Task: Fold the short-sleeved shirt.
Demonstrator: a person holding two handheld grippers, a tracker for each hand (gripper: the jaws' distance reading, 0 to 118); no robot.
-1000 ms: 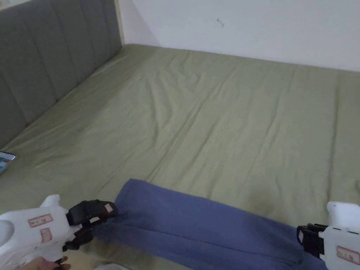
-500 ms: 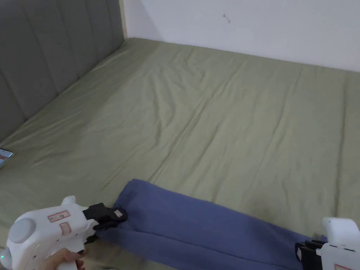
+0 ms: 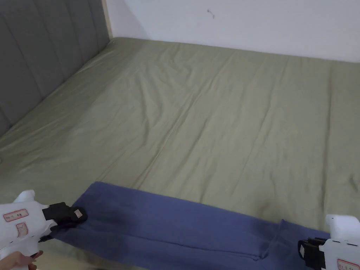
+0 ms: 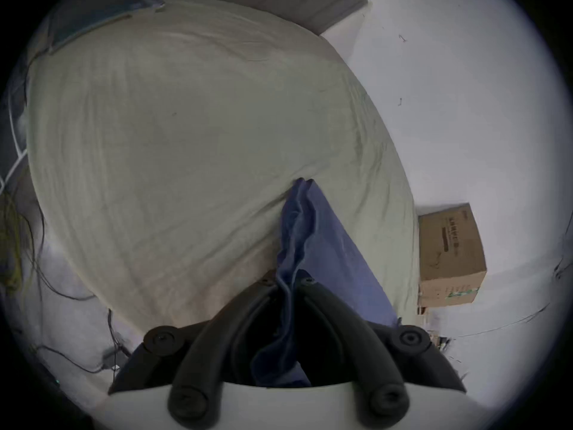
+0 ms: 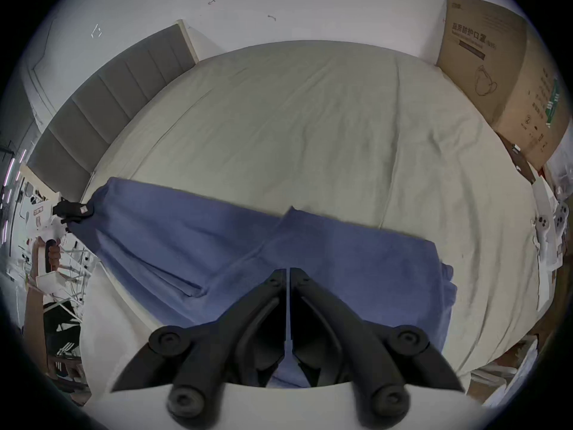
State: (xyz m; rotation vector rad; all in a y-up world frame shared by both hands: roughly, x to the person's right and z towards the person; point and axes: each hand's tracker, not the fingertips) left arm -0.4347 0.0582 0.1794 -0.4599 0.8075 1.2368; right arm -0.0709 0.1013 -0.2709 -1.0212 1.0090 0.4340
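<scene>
The blue short-sleeved shirt (image 3: pixel 175 228) lies as a long folded band along the near edge of the green bed (image 3: pixel 211 116). My left gripper (image 3: pixel 79 215) is shut on the shirt's left end, and in the left gripper view the cloth (image 4: pixel 313 238) bunches between the closed jaws of that gripper (image 4: pixel 286 281). My right gripper (image 3: pixel 302 249) is shut on the right end, with the fabric (image 5: pixel 217 238) spread out ahead of its closed jaws (image 5: pixel 288 270). A folded flap edge (image 3: pixel 270 239) shows near the right end. The right gripper view has the left gripper (image 5: pixel 73 211) far off to the left.
A grey padded headboard (image 3: pixel 42 52) stands along the bed's left side and a white wall (image 3: pixel 246 24) behind it. A cardboard box (image 5: pixel 502 73) sits at the bed's far right corner. White controllers (image 5: pixel 552 222) lie by the right edge. Cables (image 4: pixel 62 288) trail on the floor.
My left gripper has pulled the shirt's left end further left, so the band is stretched longer. A folded flap edge now shows near the right end. The head camera has also shifted.
</scene>
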